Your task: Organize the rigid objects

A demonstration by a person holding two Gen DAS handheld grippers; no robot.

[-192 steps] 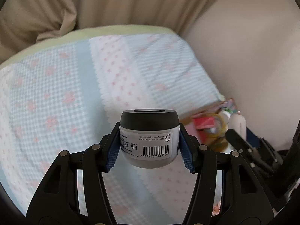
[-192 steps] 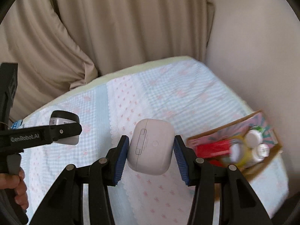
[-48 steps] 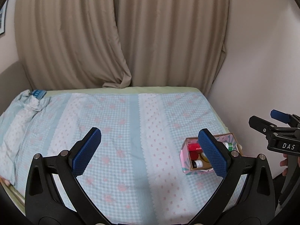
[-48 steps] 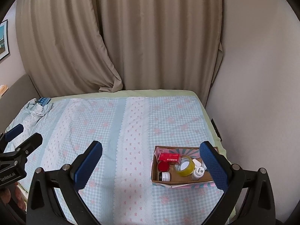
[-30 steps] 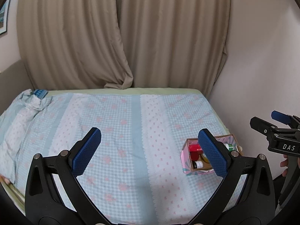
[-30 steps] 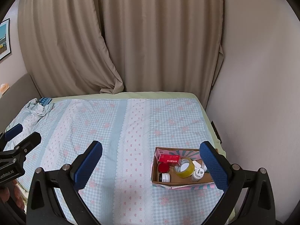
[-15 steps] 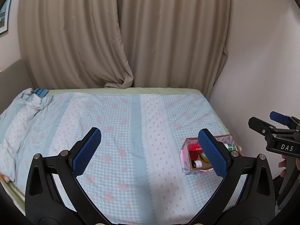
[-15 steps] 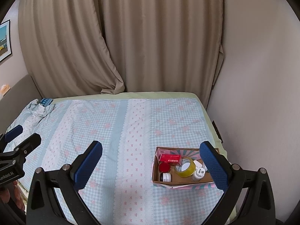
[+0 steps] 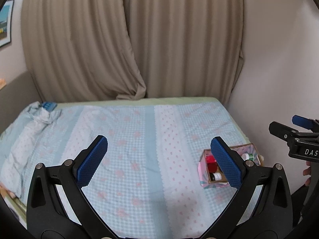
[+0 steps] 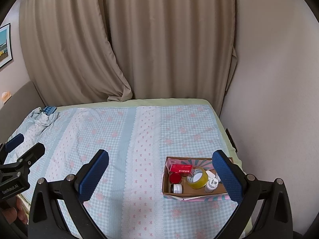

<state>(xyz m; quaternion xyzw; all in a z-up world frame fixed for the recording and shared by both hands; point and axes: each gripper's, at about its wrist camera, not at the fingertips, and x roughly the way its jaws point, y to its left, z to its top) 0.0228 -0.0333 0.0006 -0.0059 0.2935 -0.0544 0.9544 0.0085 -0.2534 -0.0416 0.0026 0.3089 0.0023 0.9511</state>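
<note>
A small cardboard box with a pink patterned outside sits on the bed near its right edge; it also shows in the left wrist view. In it lie a red carton, a yellow tape roll, a red lid, a dark-capped jar, a white bottle and a white case. My left gripper is open and empty, held high over the bed. My right gripper is open and empty, above and in front of the box.
The bed has a light blue and white checked cover with pink flowers. A bunched part of the cover with a blue item lies at the far left. Beige curtains hang behind. A wall runs along the right side.
Since 6.4 s ago both grippers have let go of the jar and the white case and pulled back high above the bed. Over the last second nothing has visibly moved.
</note>
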